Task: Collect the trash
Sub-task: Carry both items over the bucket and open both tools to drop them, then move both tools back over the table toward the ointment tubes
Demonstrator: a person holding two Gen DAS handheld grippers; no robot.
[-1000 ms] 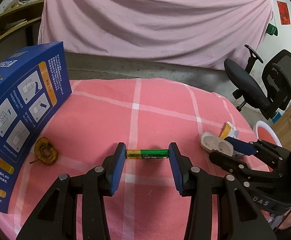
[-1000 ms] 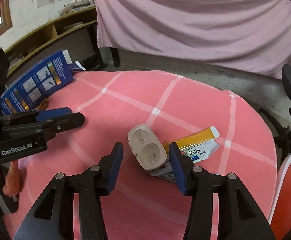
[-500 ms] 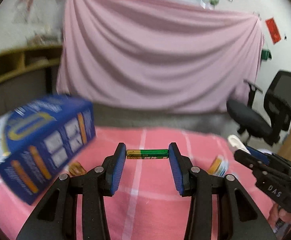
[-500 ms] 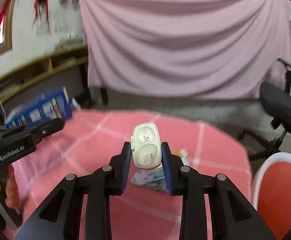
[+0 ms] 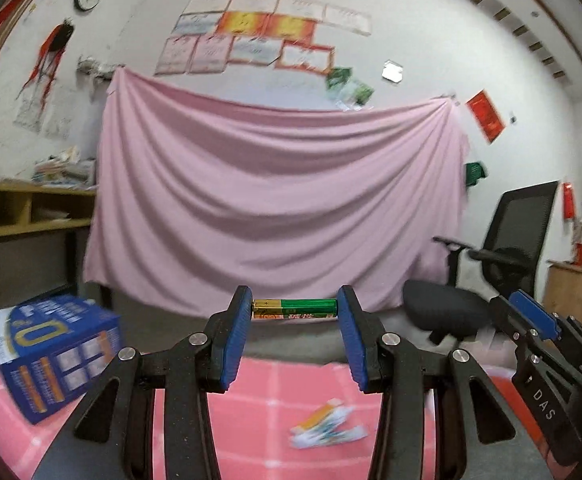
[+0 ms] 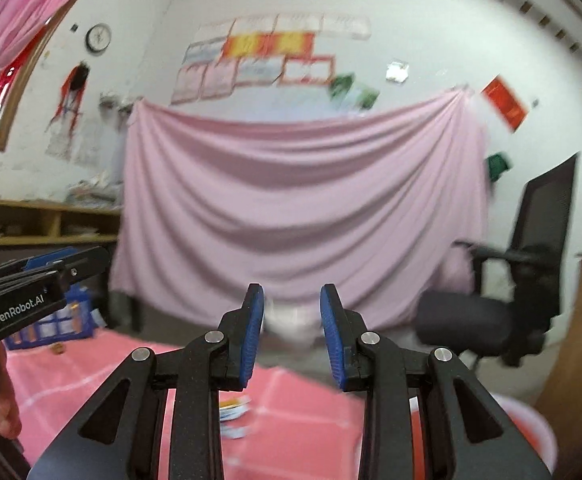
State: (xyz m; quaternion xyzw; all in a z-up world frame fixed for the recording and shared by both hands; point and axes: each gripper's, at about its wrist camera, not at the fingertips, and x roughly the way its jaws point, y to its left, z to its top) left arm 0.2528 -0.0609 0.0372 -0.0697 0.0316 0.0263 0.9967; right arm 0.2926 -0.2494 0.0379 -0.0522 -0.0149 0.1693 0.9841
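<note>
step: carry to bin [image 6: 531,416] | left gripper [image 5: 294,310]: battery [image 5: 294,309] pinched endwise; kept level | right gripper [image 6: 291,320]: blurred white case [image 6: 291,326] clamped; squeeze to be held until over bin

A green and gold battery [image 5: 295,308] lies crosswise between the fingertips of the left gripper [image 5: 294,312], level, its gold end against the left pad and its green end against the right pad, held clear above the tablecloth. A white plastic case [image 6: 289,325], blurred, sits between the blue pads of the right gripper [image 6: 291,320] near their tips, also lifted off the cloth. Crumpled wrappers [image 5: 327,428], orange, white and blue, lie flat on the pink cloth below and a little right of the left claw's tips, and below the right claw's left finger.
</note>
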